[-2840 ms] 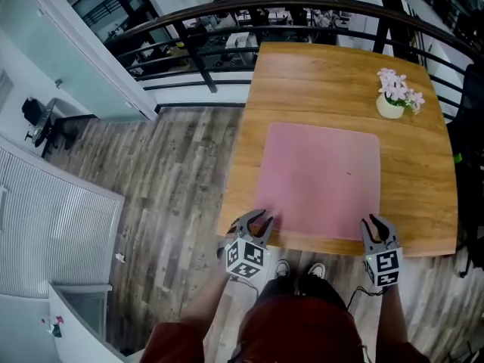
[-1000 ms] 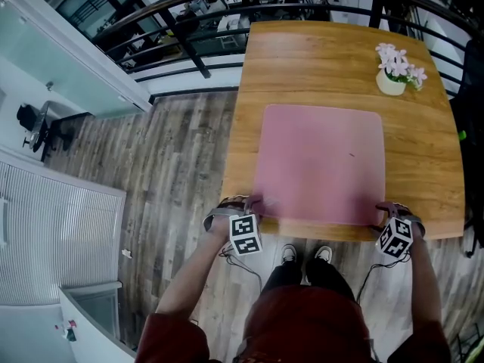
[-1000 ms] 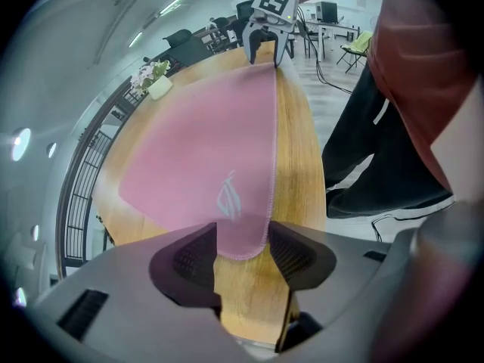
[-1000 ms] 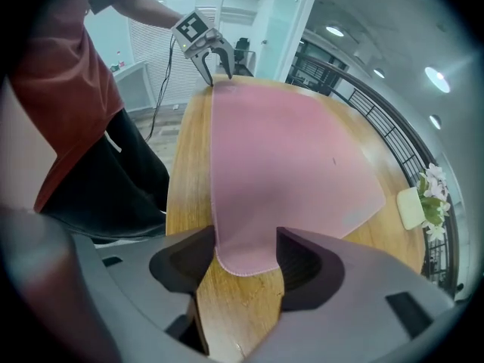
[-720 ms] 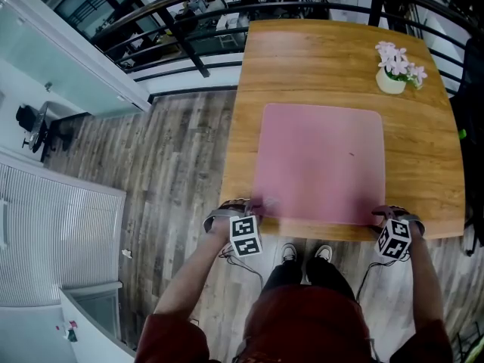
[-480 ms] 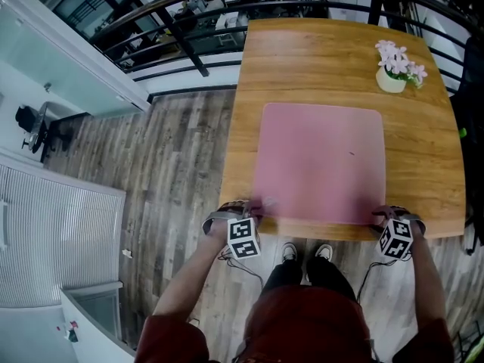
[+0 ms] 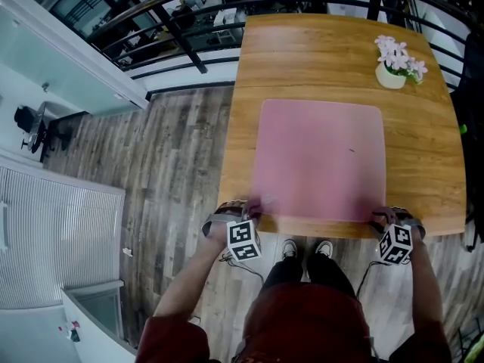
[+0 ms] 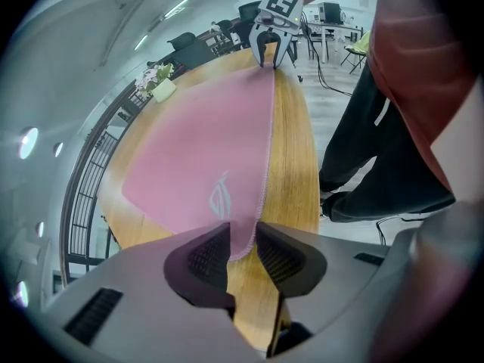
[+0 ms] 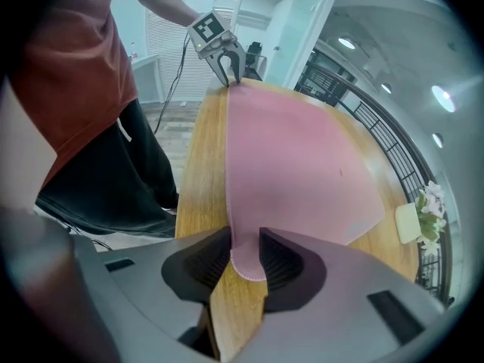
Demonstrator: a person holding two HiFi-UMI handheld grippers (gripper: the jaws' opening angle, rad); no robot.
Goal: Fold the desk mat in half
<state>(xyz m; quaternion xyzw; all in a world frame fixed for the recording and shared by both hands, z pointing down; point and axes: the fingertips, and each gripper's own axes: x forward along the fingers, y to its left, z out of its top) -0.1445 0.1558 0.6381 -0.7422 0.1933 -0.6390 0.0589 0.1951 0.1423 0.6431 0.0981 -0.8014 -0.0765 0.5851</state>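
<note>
A pink desk mat (image 7: 321,161) lies flat on the wooden table (image 7: 318,51). My left gripper (image 7: 253,208) is at the mat's near left corner. In the left gripper view that corner (image 8: 243,237) sits between the two pads, which press on it. My right gripper (image 7: 380,218) is at the near right corner. In the right gripper view its jaws are closing on that corner (image 9: 246,255), and the pads touch it on both sides. Each gripper also appears in the other's view: the right gripper (image 8: 272,51) and the left gripper (image 9: 227,70) at the far end of the mat's near edge.
A small pot of pink flowers (image 7: 393,70) stands at the table's far right, off the mat. A dark railing (image 7: 189,29) curves behind the table. I stand at the table's near edge, on a wood-plank floor (image 7: 174,172).
Since the earliest frame both grippers have come forward and out onto the mat's near corners. Over the last second they have hardly shifted, and the mat still lies flat.
</note>
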